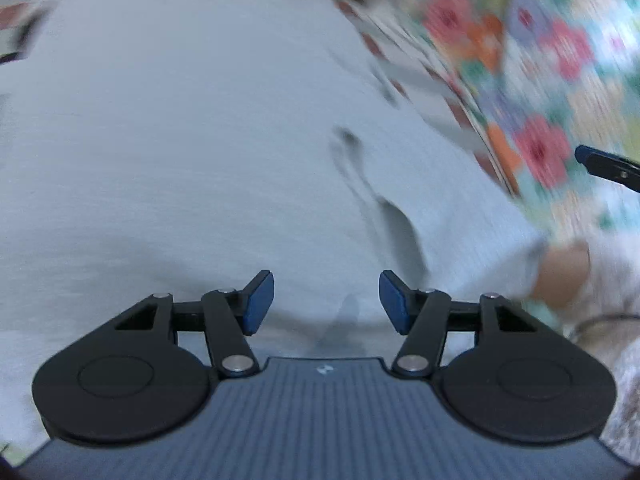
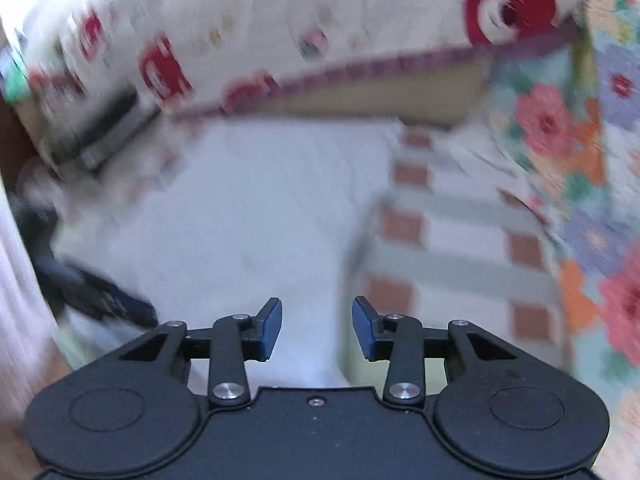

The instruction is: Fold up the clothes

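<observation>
Left wrist view, garment: a pale grey garment (image 1: 180, 140) fills the left and centre of the frame, lying mostly flat with a few creases right of centre.
Left wrist view, edges: its right edge runs diagonally from top centre to lower right, beside a checked cloth (image 1: 420, 76) and a flowered cover (image 1: 560, 80).
Left wrist view, left gripper (image 1: 326, 304): jaws spread above the garment, nothing between the blue pads.
Left wrist view, right gripper (image 1: 608, 166): only a fingertip shows at the right edge, over the flowered cover.

Right wrist view, garment (image 2: 260, 208): centre frame, its right edge meeting the checked cloth (image 2: 452, 240).
Right wrist view, surroundings: a white fabric with red prints (image 2: 280, 32) lies across the top; the flowered cover (image 2: 592, 160) lines the right side.
Right wrist view, right gripper (image 2: 317, 328): jaws spread, empty, above the garment's edge.
Right wrist view, left gripper (image 2: 100, 292): blurred at lower left, on the garment.
</observation>
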{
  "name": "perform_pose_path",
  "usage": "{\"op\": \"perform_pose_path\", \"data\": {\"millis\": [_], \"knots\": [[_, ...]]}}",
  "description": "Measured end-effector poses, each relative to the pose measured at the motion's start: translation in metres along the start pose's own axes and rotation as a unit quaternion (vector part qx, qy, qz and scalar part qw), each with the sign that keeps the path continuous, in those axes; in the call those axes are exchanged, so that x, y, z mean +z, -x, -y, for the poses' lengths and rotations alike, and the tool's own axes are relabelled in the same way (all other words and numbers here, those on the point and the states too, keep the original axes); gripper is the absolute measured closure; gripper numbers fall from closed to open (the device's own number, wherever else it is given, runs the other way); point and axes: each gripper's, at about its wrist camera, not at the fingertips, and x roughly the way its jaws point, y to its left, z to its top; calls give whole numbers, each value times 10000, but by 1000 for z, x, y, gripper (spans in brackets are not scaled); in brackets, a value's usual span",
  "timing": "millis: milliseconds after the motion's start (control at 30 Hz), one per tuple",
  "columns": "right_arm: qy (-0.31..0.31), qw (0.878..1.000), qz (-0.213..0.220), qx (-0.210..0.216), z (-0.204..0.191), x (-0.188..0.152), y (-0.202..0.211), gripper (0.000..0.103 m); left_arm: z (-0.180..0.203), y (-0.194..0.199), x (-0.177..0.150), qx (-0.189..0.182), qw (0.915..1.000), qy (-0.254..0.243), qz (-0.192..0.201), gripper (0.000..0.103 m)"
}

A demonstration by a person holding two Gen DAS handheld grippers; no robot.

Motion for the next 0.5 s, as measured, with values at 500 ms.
{"op": "perform_pose_path", "data": {"millis": [500], "knots": [[1038, 9697, -721, 2092, -124, 54, -224, 59, -138, 139, -108, 750, 9095, 3358, 2333, 37]]}}
